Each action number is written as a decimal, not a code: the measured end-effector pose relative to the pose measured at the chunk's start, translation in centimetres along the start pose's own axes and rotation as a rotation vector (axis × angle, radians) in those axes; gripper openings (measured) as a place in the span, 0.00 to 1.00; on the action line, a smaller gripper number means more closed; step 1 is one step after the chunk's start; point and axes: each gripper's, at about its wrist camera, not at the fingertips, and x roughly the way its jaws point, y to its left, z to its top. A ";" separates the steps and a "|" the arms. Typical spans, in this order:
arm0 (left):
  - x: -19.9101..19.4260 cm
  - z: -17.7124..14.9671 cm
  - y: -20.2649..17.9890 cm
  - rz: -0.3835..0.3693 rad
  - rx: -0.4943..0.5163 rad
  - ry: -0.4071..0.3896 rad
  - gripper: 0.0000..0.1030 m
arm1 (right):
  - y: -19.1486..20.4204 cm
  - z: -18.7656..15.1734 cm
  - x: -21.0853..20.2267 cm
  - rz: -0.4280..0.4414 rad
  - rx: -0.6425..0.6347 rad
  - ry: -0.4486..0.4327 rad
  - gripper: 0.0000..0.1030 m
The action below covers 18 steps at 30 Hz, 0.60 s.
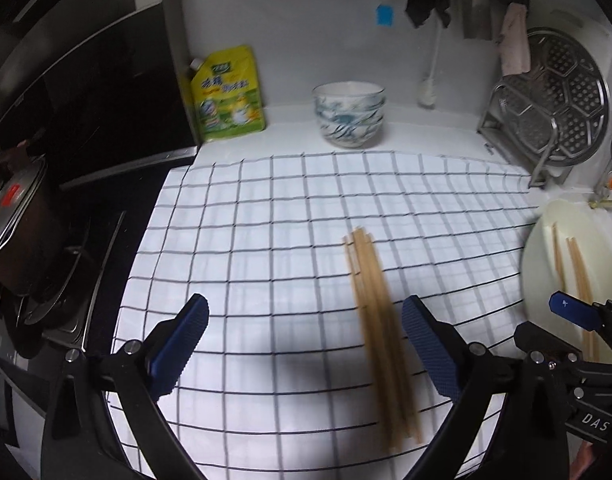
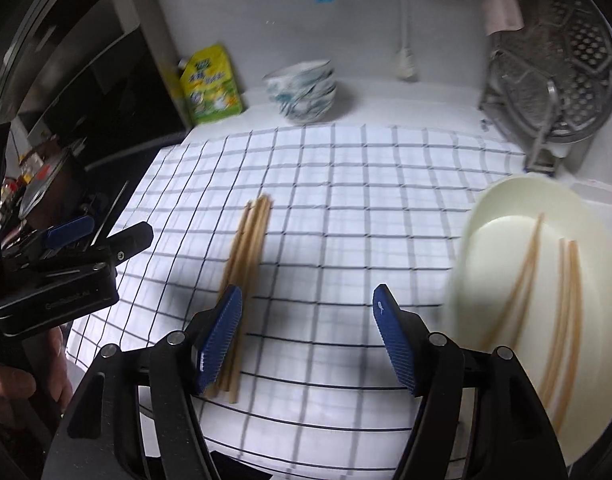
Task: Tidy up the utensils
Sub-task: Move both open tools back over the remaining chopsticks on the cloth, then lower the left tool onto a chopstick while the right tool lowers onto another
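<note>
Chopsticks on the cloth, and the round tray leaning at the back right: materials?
Chopsticks: likely bamboo or wood, matte tan, no shine; the picture is blurred. Round tray: looks like stainless steel, grey with bright glints, perforated in panels. Cloth: probably woven fabric, white with black grid.

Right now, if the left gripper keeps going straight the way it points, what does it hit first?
Probably the checked cloth. The left gripper is open and empty, angled down at bare cloth. The bundle of chopsticks lies just inside its right finger, so that finger might clip it; depth is unclear.
</note>
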 end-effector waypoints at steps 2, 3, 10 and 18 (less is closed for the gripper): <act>0.9 -0.7 0.9 0.011 0.007 0.028 0.93 | 0.5 -0.3 1.1 0.002 -0.001 0.022 0.66; 1.3 -1.1 1.3 0.013 0.009 0.040 0.93 | 0.8 -0.6 1.8 0.002 0.003 0.033 0.66; 4.4 -3.2 2.8 0.009 0.035 0.125 0.93 | 1.9 -2.0 6.5 -0.021 0.019 0.110 0.66; 6.4 -4.1 3.3 -0.044 0.046 0.172 0.93 | 2.6 -2.8 9.1 -0.071 0.025 0.135 0.66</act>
